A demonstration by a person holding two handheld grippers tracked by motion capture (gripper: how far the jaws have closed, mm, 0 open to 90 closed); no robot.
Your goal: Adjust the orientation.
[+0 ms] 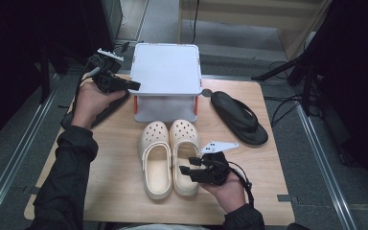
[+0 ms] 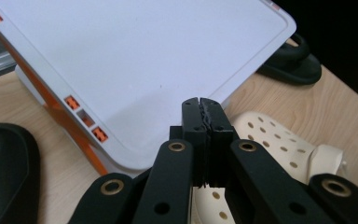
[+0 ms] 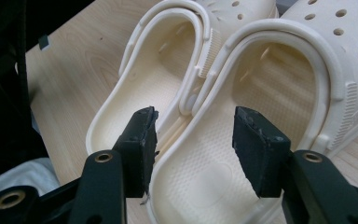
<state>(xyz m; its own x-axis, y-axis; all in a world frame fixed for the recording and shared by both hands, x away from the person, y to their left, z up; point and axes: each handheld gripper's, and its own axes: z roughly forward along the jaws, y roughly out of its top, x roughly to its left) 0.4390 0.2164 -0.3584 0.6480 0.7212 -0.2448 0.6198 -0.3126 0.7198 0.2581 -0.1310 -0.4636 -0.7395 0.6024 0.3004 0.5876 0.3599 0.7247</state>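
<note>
Wooden counter (image 1: pixel 115 143) carries your cream clogs (image 1: pixel 168 158) side by side near its front edge. Your right claw (image 3: pixel 193 140) gapes wide over the right clog's heel, gripping nothing. Your left claw (image 2: pixel 204 116), pressed closed and empty, hovers above the white box (image 1: pixel 166 72) by the back edge.

A light wooden table (image 1: pixel 124 136) with rounded corners stands on a grey floor (image 1: pixel 316 158). Metal rails (image 1: pixel 9 167) run along the floor on both sides of the table. Black cables (image 1: pixel 280 103) lie at the right. Dark equipment occupies both upper corners. A pale wooden unit (image 1: pixel 249 14) stands beyond.
</note>
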